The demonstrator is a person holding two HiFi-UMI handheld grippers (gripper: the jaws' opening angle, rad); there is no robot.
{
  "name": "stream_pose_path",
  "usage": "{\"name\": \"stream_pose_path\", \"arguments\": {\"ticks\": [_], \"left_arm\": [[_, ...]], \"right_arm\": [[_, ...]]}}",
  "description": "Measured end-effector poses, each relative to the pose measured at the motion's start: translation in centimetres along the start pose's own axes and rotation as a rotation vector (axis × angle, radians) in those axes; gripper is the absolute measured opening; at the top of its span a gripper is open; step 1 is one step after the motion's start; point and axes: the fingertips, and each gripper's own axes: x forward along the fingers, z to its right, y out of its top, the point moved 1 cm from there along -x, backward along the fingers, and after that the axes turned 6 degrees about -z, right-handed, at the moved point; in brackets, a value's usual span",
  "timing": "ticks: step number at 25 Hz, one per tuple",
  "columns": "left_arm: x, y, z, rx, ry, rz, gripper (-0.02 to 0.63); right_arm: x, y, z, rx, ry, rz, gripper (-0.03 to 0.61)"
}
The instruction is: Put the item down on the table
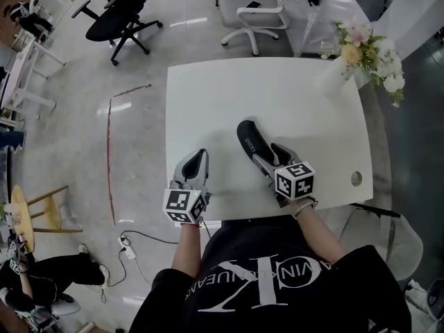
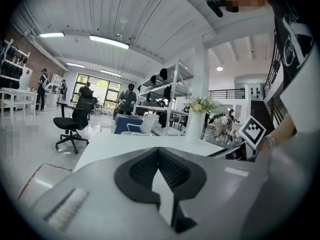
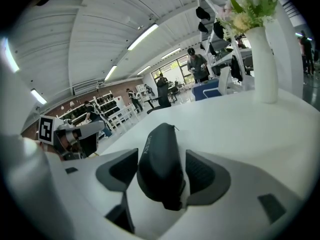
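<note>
Right gripper: clamped on a black soft pouch, which is held low over, or already laid on, the white table (contact cannot be told). Left gripper: jaws pressed together, nothing held, parked at the near table edge. Step judged: set-down nearly done; release and a straight withdrawal are called for next.

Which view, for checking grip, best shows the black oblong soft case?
Right gripper view: the black oblong soft case sits large between its jaws. Head view shows it small from above; left gripper view, not clearly.
</note>
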Motion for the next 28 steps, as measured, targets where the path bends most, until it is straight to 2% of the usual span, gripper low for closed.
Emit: {"name": "stream_pose_path", "arguments": {"ticks": [6,12,18,21,28], "left_arm": [[-0.3,0.3,0.2,-0.016,-0.001,0.003,0.011],[-0.4,0.8,0.1,-0.021,-0.004,0.017,0.011],[-0.3,2.1,0.1,-0.024,-0.009,0.052,0.011],[-0.3,2.8,0.2,-0.013,-0.012,0.072,0.011],[-0.5,5.2,0.2,0.002,0.000,0.129,0.011]], "right_arm": [[-0.9,0.3,0.7,0.010,-0.017,0.018,0.267],[-2.3,1.9,1.0,-0.014,-0.039,0.089,0.261],[-4.5,4.2,0.6,-0.109,-0.066,0.159,0.064],[-5.3,5.1,0.1,-0.163,-0.048,0.171,0.034],[-7.6,7.8,0.3,-0.262,-0.096,0.252,0.021]]}}
